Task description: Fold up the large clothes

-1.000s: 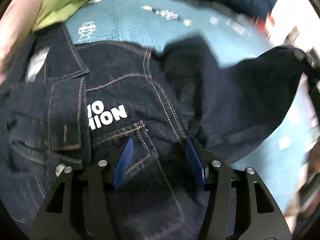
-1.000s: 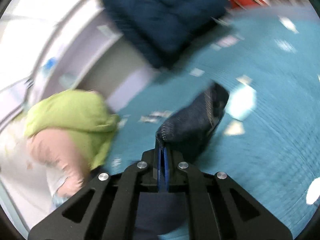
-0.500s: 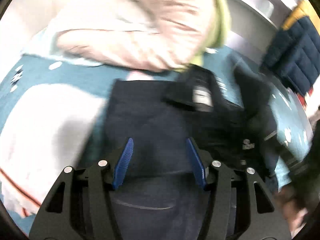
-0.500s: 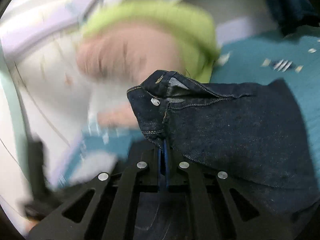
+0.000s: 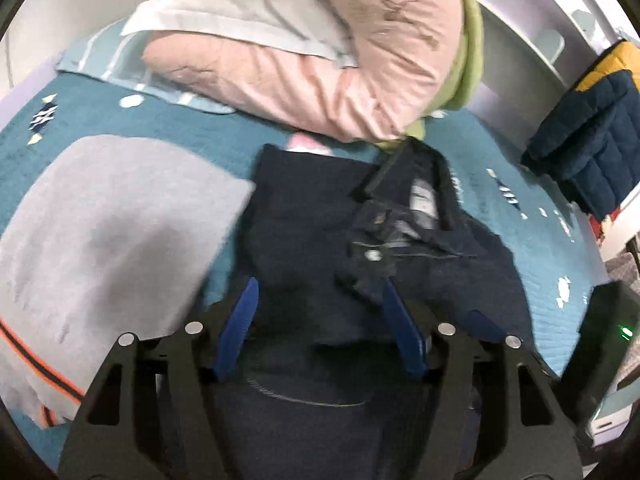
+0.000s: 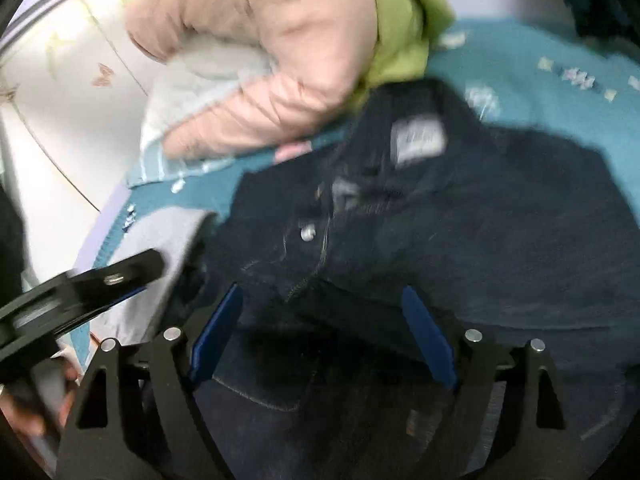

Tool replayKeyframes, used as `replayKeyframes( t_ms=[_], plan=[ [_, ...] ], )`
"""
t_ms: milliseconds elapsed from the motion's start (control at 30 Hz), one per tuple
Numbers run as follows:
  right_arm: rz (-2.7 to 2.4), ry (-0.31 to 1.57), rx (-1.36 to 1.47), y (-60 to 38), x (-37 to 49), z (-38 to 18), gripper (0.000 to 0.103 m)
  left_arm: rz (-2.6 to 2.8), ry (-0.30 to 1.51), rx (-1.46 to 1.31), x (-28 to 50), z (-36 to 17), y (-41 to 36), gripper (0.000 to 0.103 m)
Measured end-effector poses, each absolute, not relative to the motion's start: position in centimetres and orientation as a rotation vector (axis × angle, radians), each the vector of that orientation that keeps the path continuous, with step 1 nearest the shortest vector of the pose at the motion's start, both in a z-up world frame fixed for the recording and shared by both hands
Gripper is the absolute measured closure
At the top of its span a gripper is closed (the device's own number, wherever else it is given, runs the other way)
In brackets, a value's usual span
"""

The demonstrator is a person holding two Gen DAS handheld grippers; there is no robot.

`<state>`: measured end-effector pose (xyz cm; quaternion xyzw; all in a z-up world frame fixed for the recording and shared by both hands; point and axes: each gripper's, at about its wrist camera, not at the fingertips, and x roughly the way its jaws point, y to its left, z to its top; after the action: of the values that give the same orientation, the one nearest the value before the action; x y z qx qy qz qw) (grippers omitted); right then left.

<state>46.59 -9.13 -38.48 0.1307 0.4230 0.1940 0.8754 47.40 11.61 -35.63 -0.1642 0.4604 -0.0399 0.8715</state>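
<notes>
Dark blue jeans (image 5: 320,216) lie bunched on the teal bedspread (image 5: 172,128), waistband with its metal button and white label up; they also fill the right wrist view (image 6: 480,240). My left gripper (image 5: 320,312) is open, blue fingers spread just above the denim, holding nothing. My right gripper (image 6: 320,320) is open over the jeans near the fly and button, empty. The left gripper's black frame (image 6: 80,284) shows at the left of the right wrist view.
A pink padded garment (image 5: 340,60) with a green one (image 5: 468,52) lies behind the jeans. A folded grey garment with an orange stripe (image 5: 104,240) lies to the left. A navy quilted jacket (image 5: 592,140) hangs at the right. A white wall is behind.
My right gripper, shut on the jeans' waistband before, has opened and let it go. The jeans now lie folded over. The left gripper stayed open and swung toward the pink garment.
</notes>
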Motion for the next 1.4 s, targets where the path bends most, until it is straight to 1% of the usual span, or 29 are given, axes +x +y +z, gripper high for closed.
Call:
replayKeyframes(
  t_ms=[33,100,133,167,200,233,267,300,333,367,433,500,600,633,667,700,733,767,867,967,1033,1167,1400],
  plan=[
    [0.364,0.853,0.263,-10.4,46.2,-37.7,0.026,-0.097,0.967,-0.349,47.7,-35.6,11.0,0.038],
    [0.308,0.851,0.322,-13.3,46.1,-37.4,0.030,-0.164,0.990,-0.358,48.6,-35.7,8.9,0.038],
    [0.276,0.866,0.384,-15.4,46.4,-37.8,0.037,-0.194,1.001,-0.355,48.9,-35.8,8.0,0.038],
    [0.256,0.883,0.432,-16.8,46.6,-38.2,0.048,-0.224,1.016,-0.348,49.4,-36.1,6.9,0.037],
    [0.231,0.902,0.479,-18.4,46.9,-39.0,0.054,-0.253,1.042,-0.327,49.9,-36.9,5.4,0.037],
    [0.190,0.930,0.533,-20.4,47.2,-40.2,0.064,-0.267,1.069,-0.312,50.2,-37.8,4.4,0.037],
    [0.164,0.958,0.575,-21.7,47.5,-41.2,0.067,-0.276,1.106,-0.299,50.7,-38.8,3.4,0.037],
    [0.139,1.015,0.614,-22.9,47.9,-42.7,0.067,-0.273,1.168,-0.280,51.5,-40.5,2.3,0.037],
    [0.134,1.104,0.646,-23.8,48.6,-45.0,0.073,-0.271,1.197,-0.274,51.8,-41.5,1.8,0.037],
    [0.133,1.130,0.667,-24.3,49.1,-46.3,0.085,-0.268,1.210,-0.272,52.2,-42.4,1.4,0.037],
    [0.137,1.126,0.690,-25.2,49.0,-47.0,0.099,-0.279,1.221,-0.282,52.8,-43.7,0.9,0.037],
    [0.171,1.133,0.698,-25.6,49.0,-46.6,0.097,-0.281,1.232,-0.280,53.1,-43.5,0.8,0.037],
    [0.211,1.097,0.672,-26.2,48.8,-44.1,0.087,-0.360,1.193,-0.318,52.8,-41.0,1.9,0.037],
    [0.229,1.068,0.654,-26.4,48.9,-42.9,0.081,-0.365,1.171,-0.311,52.9,-40.3,2.6,0.036],
    [0.229,1.049,0.643,-26.6,49.5,-42.2,0.073,-0.358,1.148,-0.298,53.1,-39.4,3.4,0.034],
    [0.221,1.030,0.637,-27.3,49.9,-41.3,0.068,-0.335,1.119,-0.293,53.6,-38.5,4.6,0.033],
    [0.213,1.019,0.635,-28.0,50.7,-40.6,0.060,-0.312,1.102,-0.297,54.1,-38.0,5.6,0.029],
    [0.200,1.017,0.632,-28.5,51.4,-40.4,0.058,-0.271,1.094,-0.305,55.1,-37.7,7.0,0.028],
    [0.121,1.041,0.562,-30.0,54.5,-40.3,0.057,-0.123,1.174,-0.287,59.1,-38.7,10.2,0.026],
    [0.081,1.105,0.571,-31.9,57.1,-41.6,0.057,-0.008,1.292,-0.309,62.3,-41.3,13.1,0.026],
    [0.061,1.140,0.562,-32.3,59.0,-42.3,0.055,0.031,1.330,-0.304,63.6,-42.8,14.0,0.026],
    [0.022,1.178,0.541,-33.4,61.2,-42.9,0.055,0.074,1.397,-0.248,65.4,-45.5,13.9,0.026],
    [0.010,1.243,0.579,-33.5,64.2,-44.8,0.055,0.056,1.425,-0.183,66.8,-47.1,12.7,0.026]
  ],
)
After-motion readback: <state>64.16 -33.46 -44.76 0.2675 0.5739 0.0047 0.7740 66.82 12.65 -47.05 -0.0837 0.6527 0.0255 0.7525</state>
